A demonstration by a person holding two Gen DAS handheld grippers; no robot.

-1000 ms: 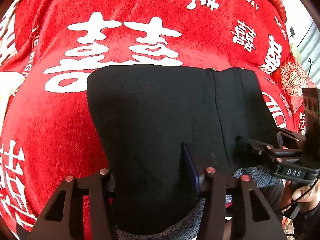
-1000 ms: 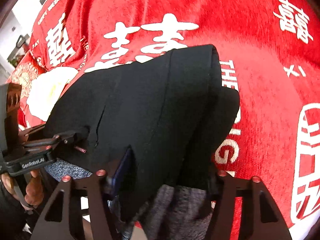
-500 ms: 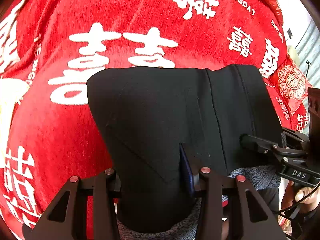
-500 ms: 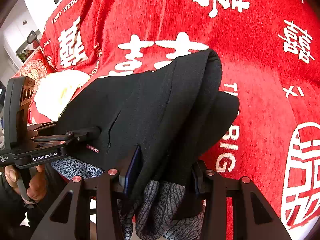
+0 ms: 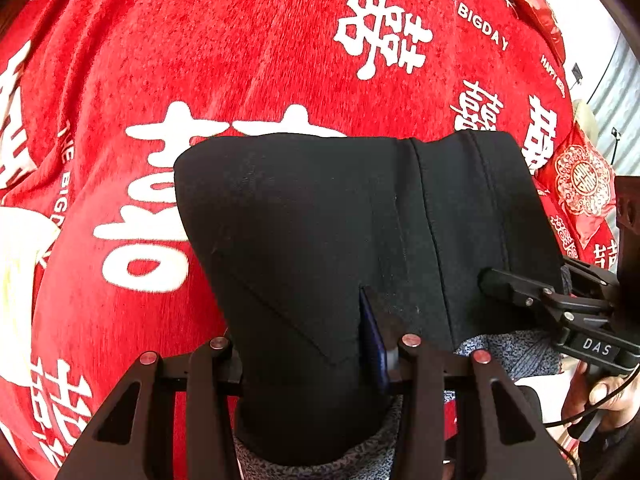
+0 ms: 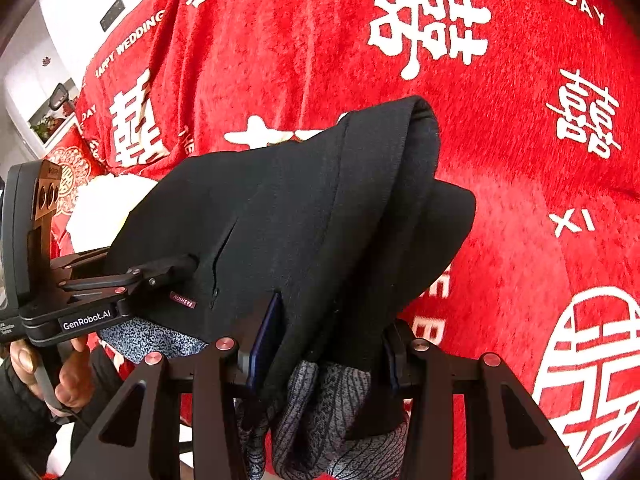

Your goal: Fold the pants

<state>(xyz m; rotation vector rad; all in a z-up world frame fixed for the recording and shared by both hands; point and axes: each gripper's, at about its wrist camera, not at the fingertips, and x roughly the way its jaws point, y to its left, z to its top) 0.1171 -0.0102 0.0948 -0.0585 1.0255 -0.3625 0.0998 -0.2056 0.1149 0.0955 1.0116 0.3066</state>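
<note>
Pants [image 5: 320,240] lifted higher off red blanket [image 5: 260,40], left gripper [image 5: 304,344] and right gripper [image 6: 320,340] level, each clamped on them.

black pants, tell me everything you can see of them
The black pants are thick, matte cloth with a grey speckled lining showing at the near edge, stitched seams, a slit pocket and a small red label. Folded into a bundle, they are held above the red blanket, clamped by the left tool and right tool.
</note>
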